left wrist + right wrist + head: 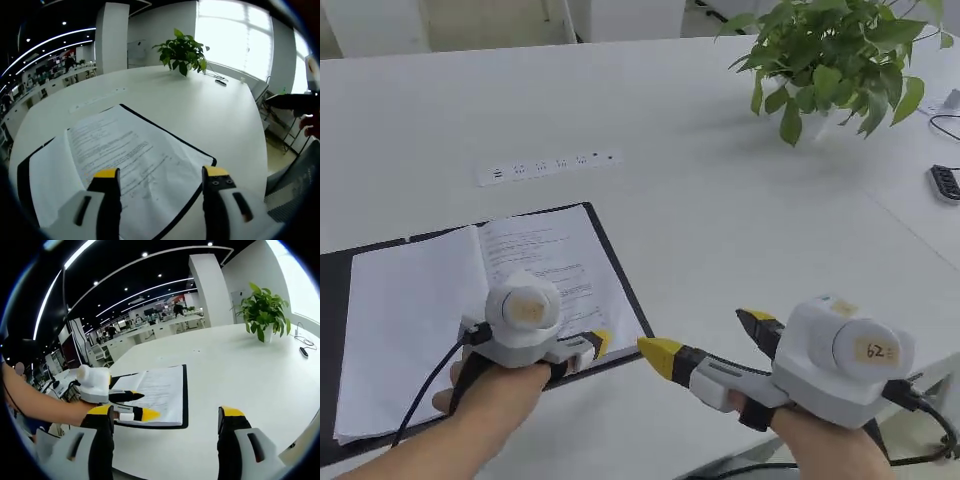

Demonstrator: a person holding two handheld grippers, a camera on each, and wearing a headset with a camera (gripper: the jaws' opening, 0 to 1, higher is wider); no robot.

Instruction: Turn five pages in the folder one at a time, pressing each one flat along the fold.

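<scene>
The left tongs [162, 172] are hovering open and empty over the folder [135, 150], nearest its right page. The right tongs [708, 335] are gaping empty at its 3 o'clock.

— What is the bench [740, 210] made of?
— I cannot tell, but the top is white and smooth with a soft sheen. The socket strip [550, 165] let into it looks like white plastic.
— And the folder [332, 320]?
— A black cover, matt, plastic by the look of it. The pages [410, 320] are plain white paper, matt.
— The claws?
— The left claw [161, 172] and right claw [708, 335] are alike: smooth white plastic shells, faintly glossy, with matt black jaws tipped in yellow. The cable [420, 395] has a dull black sheath.
— The plant [830, 50]?
— Green leaves with a light gloss.
</scene>
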